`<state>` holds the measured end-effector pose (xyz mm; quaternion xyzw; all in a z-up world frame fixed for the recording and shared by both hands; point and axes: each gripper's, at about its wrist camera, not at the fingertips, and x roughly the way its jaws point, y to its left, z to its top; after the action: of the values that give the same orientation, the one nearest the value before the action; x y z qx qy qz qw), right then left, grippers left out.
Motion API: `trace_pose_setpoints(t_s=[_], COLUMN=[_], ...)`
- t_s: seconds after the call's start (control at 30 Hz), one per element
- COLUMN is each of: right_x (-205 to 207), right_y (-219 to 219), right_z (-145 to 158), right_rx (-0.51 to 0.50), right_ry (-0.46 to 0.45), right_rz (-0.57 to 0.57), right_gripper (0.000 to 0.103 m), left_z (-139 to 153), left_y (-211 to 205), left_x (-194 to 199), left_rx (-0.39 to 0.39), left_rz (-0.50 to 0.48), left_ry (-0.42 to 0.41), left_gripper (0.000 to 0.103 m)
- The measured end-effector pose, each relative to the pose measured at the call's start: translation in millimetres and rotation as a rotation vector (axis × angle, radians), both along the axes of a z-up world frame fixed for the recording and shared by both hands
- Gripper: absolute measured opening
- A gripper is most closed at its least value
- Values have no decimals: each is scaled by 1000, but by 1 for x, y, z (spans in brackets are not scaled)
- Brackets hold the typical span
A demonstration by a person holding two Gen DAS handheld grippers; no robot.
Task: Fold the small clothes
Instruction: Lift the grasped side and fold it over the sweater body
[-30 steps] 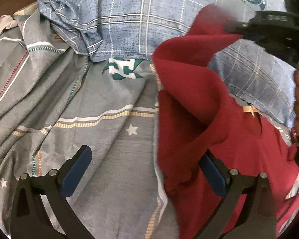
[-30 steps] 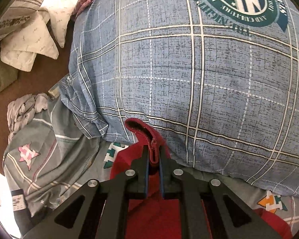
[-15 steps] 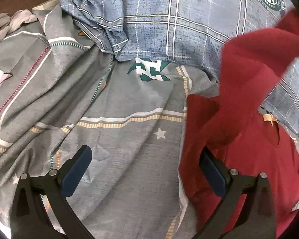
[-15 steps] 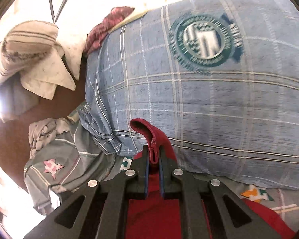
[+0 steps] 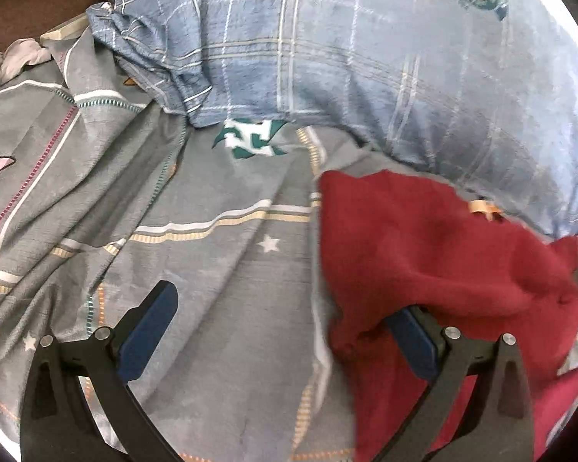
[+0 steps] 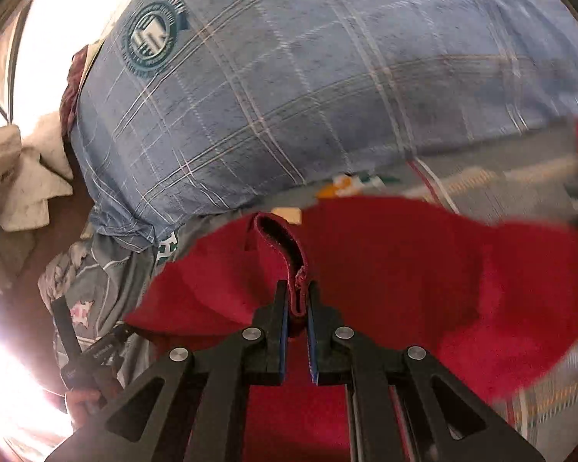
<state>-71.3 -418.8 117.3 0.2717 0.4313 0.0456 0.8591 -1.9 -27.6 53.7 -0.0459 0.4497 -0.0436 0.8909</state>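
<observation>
— Why do we have the right gripper (image 6: 297,304) clamped on that hemmed edge of the red garment (image 6: 385,269)?

— We judge it is carrying that edge across the body for a fold; the cloth drapes from the nearly closed pads over the grey patterned bedsheet (image 5: 212,269), below the blue plaid pillow (image 5: 366,57).

— And the left gripper (image 5: 277,331)?

— Its jaws stand wide and hold nothing; the red cloth only drapes over the right-hand finger.

— What can't we make out?

— The garment's type, its far edge, blurred and cut off, and the glare-washed left side.
</observation>
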Motion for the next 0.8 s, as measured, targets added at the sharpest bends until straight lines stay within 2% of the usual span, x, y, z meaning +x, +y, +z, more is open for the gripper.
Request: trace_pose_setpoints(t_s=[0.13,0.2,0.23,0.33,0.37,0.43,0.5,0.6,0.7,0.8], right_x=[-20,-24,-24,-26,-30,-41,-45,-34,-10,13], right_y=[-3,-7,-10,-10,-11,-16,-20,-15,-5,0], right_z=[4,-2,-9,-15,-12,4,17,24,12,-11], right_rx=[30,13,-17,-175,-196,-186,-188,-247,-294,-326], right_ry=[-15,18,65,184,172,114,62,40,57,118], right_rz=[-8,-18,-44,-60,-62,-101,-140,-110,-35,12], right_gripper=[7,11,16,18,23,55,66,66,66,63], left_z=[10,17,20,29,30,28,19,6,-5,-10], left_y=[-3,-5,-6,-7,-5,-3,-1,-6,-15,-21], left_x=[-13,-18,-21,-26,-26,-21,-13,-6,-4,-2], left_rx=[-28,-35,-33,-1,6,7,-16,-14,15,35], left_rz=[-42,-73,-81,-87,-80,-60,-52,-55,-67,-77], left_ry=[-30,-50,-65,-110,-123,-121,-81,-35,-5,6], left_gripper=[103,103,103,103,103,103,103,103,103,103])
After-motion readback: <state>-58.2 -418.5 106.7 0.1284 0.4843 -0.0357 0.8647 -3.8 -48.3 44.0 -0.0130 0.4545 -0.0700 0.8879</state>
